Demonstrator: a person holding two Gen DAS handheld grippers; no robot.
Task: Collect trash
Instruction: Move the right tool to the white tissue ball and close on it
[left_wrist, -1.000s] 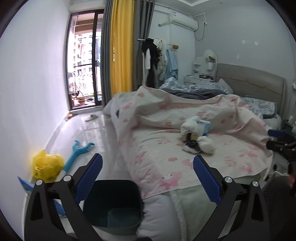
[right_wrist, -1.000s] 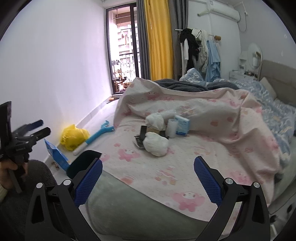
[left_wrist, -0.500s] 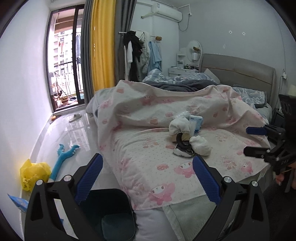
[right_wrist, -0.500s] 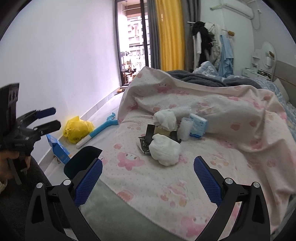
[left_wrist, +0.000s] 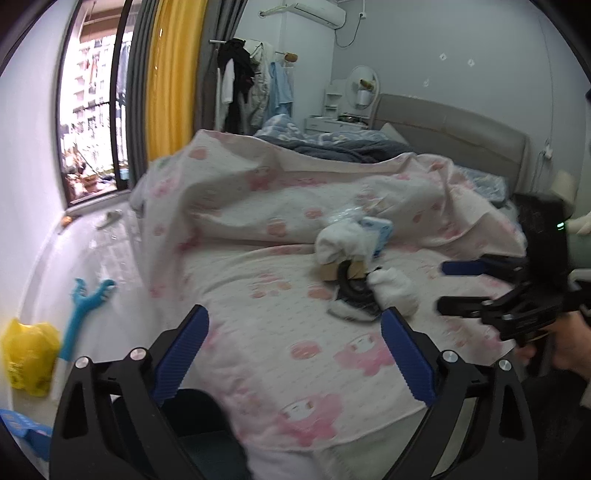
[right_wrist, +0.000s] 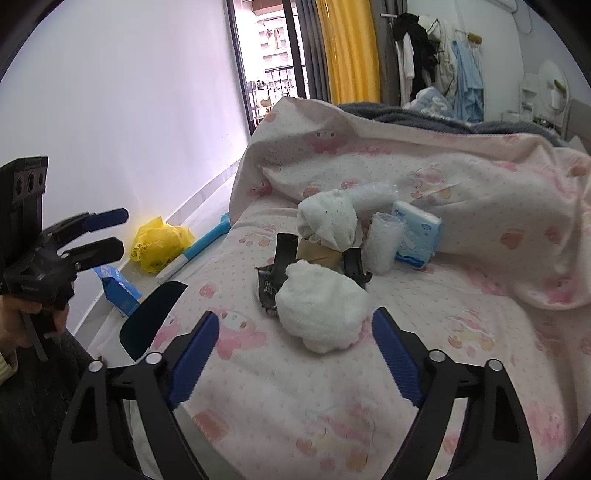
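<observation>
A small heap of trash lies on the pink-patterned white bedspread (right_wrist: 424, 387), near the foot of the bed. Nearest the right gripper (right_wrist: 295, 343) is a crumpled white tissue wad (right_wrist: 319, 308). It touches a torn black wrapper (right_wrist: 271, 275). Behind them sit a brown cardboard piece (right_wrist: 317, 253), a second white crumpled cloth-like wad (right_wrist: 327, 219), a clear crinkled plastic wrap (right_wrist: 382, 242) and a blue-and-white tissue pack (right_wrist: 417, 238).

The right gripper's blue-padded jaws are closing, with the near wad just ahead of them and nothing yet between the pads. The left gripper (left_wrist: 293, 350) is also closing on nothing, with bare bedspread between its fingers and the heap ahead and to its right.

The pieces touch and overlap, so I judge that a pinch on the near wad could drag the wrapper along or scatter the lighter bits. The soft wad may compress and slip out. Jaws that narrow too early may push it away rather than straddle it. The bedspread could also be caught in the pads.

A dark teal plastic bin (left_wrist: 192, 424) stands on the floor by the bed's corner, largely hidden behind the left gripper. Its contents cannot be seen. A yellow plastic bag (right_wrist: 160, 242) lies bunched by the wall, its contents unseen, with a blue carton (right_wrist: 118, 288) nearby.
</observation>
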